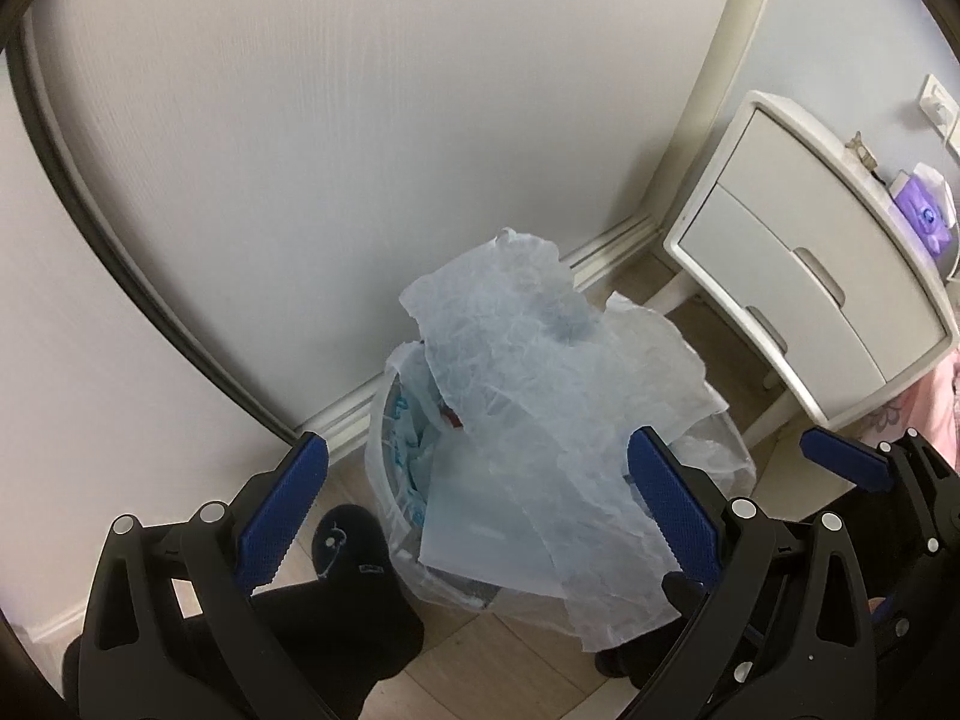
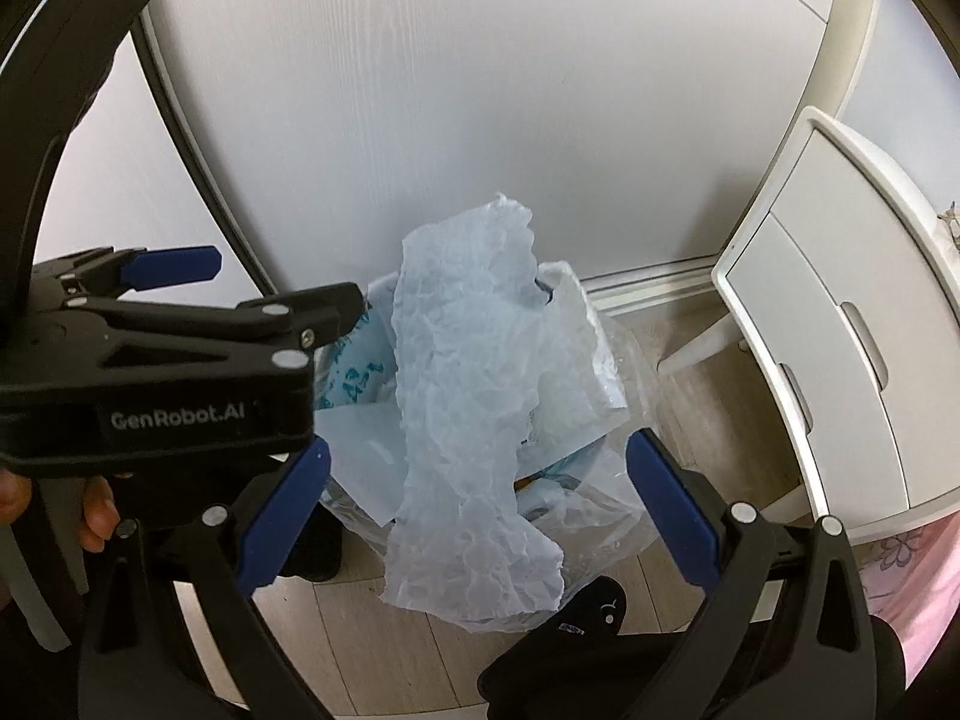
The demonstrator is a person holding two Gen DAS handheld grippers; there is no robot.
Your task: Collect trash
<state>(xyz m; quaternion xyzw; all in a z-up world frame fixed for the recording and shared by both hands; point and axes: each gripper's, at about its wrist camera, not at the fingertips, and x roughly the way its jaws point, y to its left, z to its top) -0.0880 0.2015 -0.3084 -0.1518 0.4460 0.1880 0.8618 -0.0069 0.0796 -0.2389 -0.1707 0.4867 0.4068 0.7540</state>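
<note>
Both your hand-held grippers, left [image 1: 474,510] and right [image 2: 480,504], gape wide, gripping nothing. The bin [image 1: 384,456], stuffed with crumpled plastic [image 1: 528,372], sits below and between their fingers.

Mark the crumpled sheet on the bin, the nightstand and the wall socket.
crumpled sheet [image 2: 468,396], right wrist view, middle of its wrinkled surface
nightstand [image 1: 798,300], left wrist view, lower drawer front
wall socket [image 1: 937,102], left wrist view, white faceplate
</note>
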